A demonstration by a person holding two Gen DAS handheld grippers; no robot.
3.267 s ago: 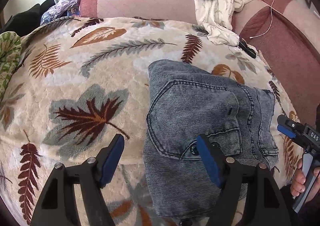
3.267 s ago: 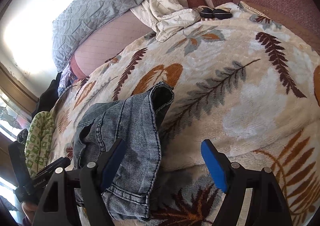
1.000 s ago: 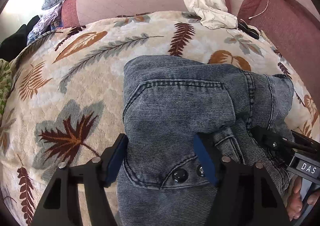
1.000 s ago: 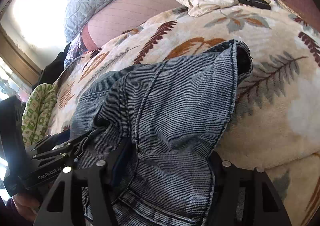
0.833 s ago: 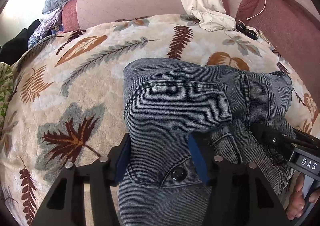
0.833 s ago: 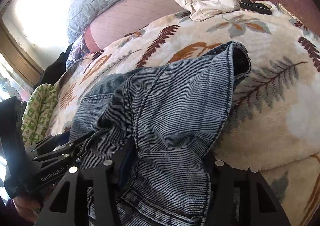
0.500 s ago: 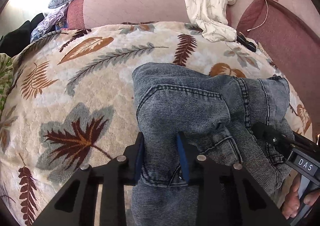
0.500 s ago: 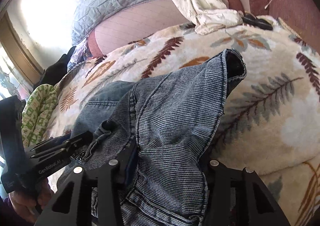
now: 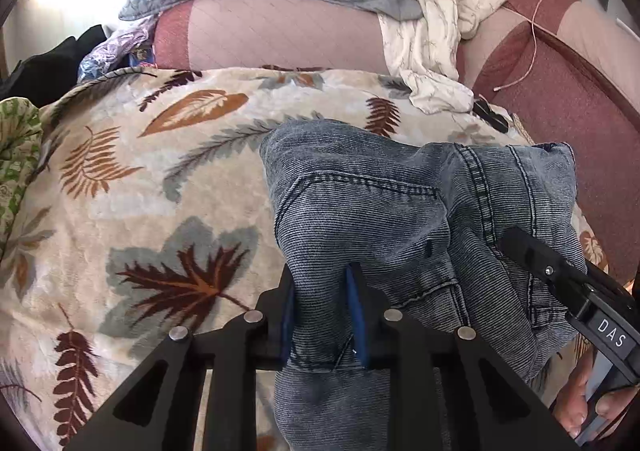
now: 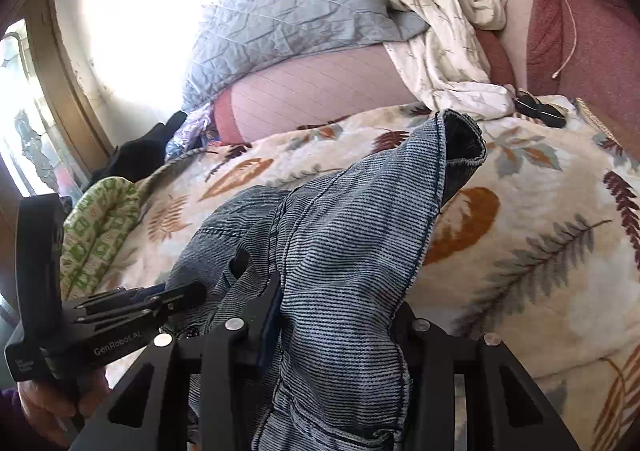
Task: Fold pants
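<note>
Nearest in the left wrist view, the left gripper (image 9: 322, 309) has its blue-padded jaws closing on a bunched fold of the grey-blue washed denim pants (image 9: 400, 219), the cloth pinched between the pads. In the right wrist view the right gripper (image 10: 336, 315) is likewise closing, with a thick bundle of the same denim filling the gap between its black fingers. The pants are held up off the cream plush blanket with brown and grey leaf prints (image 9: 160, 187), one open leg hem (image 10: 460, 139) pointing away. A hand (image 9: 588, 403) holds the right gripper's handle at the lower right. Farther off lie a crumpled cream printed cloth (image 10: 444, 39), a grey quilted cover (image 10: 288, 19) and a dusty pink padded backrest (image 9: 280, 35)
</note>
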